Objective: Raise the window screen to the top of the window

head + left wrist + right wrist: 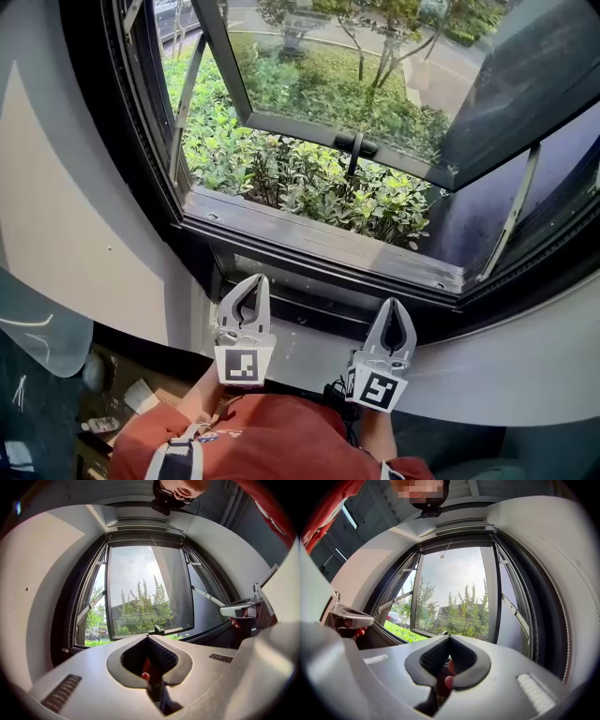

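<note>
From here I count two grey plastic handheld tools, the left gripper [247, 281] and the right gripper [395, 306]; one dark-framed window [319, 246]; one glass sash [319, 66] swung outward, carrying one black handle [354, 146]; and two slim metal stay arms, the left stay [187, 89] and the right stay [512, 211]

I note dense green shrubs [309, 178] outside, thin-trunked trees [375, 47] beyond them, and pale pavement [450, 58] further off. A white wall [66, 216] curves up my left side. Low left I see a cardboard box [176, 384] with a loose paper [141, 396], too dim to detail.
</note>
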Motion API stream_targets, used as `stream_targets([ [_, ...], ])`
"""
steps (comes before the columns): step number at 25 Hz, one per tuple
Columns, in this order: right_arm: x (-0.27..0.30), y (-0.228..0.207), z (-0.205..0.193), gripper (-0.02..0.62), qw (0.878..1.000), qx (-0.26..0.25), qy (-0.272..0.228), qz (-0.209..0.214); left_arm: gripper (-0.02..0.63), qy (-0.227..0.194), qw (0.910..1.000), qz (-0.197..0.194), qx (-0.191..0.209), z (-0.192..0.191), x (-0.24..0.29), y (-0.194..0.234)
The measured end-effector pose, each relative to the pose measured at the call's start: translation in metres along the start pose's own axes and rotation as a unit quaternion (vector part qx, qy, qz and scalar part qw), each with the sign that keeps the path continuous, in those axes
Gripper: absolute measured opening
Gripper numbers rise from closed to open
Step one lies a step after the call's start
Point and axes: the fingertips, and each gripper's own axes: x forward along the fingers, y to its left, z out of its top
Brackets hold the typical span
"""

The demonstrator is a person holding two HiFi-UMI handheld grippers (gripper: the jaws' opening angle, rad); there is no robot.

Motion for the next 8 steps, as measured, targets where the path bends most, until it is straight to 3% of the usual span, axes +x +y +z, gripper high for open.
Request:
stream_targets([
  [2,0.0009,0.0003,0.0001,0.011,1.000,0.000,-0.001,0.002,0.006,0.018,0.9997,0.003,-0.017,-0.0047,-0.0005,-0.0009],
  [8,0.0008,0.0039,-0.0012,0.011,1.000,-0.004,0.002,0.006,0.006,0.006,0.9999,0.001,-0.015,-0.0016,0.0006,-0.0006],
])
